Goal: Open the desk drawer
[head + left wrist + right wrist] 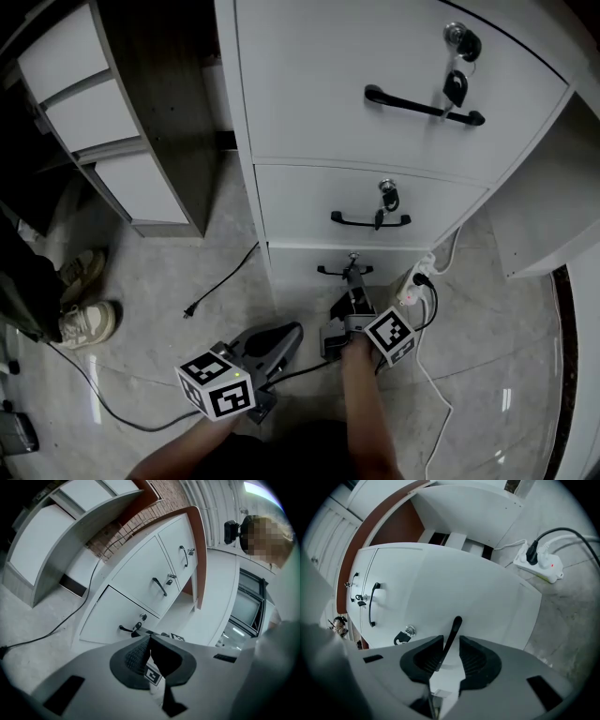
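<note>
The white cabinet holds three stacked drawers. The bottom drawer (295, 260) is closed, with a black bar handle (334, 272) and a lock above it. My right gripper (351, 282) is level at that handle and stands open. In the right gripper view the handle (453, 631) runs between the two pads, close to the left pad (426, 658), which does not clamp it. My left gripper (296, 330) hangs low over the floor to the left, short of the cabinet. Its fingertips (146, 641) meet with nothing held. The bottom drawer (105, 616) shows ahead of it.
The middle drawer (309, 192) and top drawer (319, 75) each carry a black handle and a key. A white power strip (413, 283) with plugs lies right of the cabinet. A black cable (221, 280) crosses the floor. Shoes (86, 323) and a shelf unit (150, 131) stand left.
</note>
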`<state>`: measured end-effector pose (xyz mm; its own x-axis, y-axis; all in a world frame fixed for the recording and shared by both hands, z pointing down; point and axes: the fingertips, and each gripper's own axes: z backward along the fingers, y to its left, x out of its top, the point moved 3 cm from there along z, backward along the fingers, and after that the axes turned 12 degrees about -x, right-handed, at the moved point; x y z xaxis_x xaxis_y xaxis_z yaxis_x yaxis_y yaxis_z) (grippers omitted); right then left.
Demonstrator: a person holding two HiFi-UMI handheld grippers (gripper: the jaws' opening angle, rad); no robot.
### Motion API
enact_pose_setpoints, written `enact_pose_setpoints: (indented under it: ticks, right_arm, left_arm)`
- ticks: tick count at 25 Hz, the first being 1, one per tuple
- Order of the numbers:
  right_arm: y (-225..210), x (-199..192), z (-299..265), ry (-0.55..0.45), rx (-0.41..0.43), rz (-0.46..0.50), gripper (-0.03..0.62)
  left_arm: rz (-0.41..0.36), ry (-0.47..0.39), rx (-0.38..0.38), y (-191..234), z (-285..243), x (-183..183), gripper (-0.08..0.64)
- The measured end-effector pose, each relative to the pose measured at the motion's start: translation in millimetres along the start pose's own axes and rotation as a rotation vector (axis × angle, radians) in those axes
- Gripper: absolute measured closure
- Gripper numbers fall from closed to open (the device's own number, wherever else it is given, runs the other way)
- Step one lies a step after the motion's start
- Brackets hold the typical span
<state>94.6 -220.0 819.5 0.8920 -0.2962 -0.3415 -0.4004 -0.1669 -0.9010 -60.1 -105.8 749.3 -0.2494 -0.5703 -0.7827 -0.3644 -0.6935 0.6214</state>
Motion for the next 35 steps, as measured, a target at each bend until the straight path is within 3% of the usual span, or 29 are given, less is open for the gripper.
enact_pose_setpoints:
  ticks: [3, 7, 15, 35]
  right_arm:
    - [4.8, -0.7, 0.4, -0.016, 0.016, 0.009, 0.512]
    - [3.9, -1.4, 0.5, -0.014, 0.037, -0.08, 0.538]
    - [4.6, -3.1, 4.2, -0.016, 0.038, 0.011, 0.538]
    - [-1.2, -8.3, 34.2, 0.014, 0.036, 0.06, 0.537]
  left_arm:
    - [-0.022, 0.01, -0.009, -2.1, -7.4, 1.5, 0.549]
    - [-0.034, 0.017, -0.017, -5.4, -16.9, 1.0, 0.549]
    - [-0.069, 0.045, -0.024, -11.9, -21.9, -2.2, 0.549]
    - [-0.086, 0.056, -0.047, -22.7, -25.7, -5.5, 0.549]
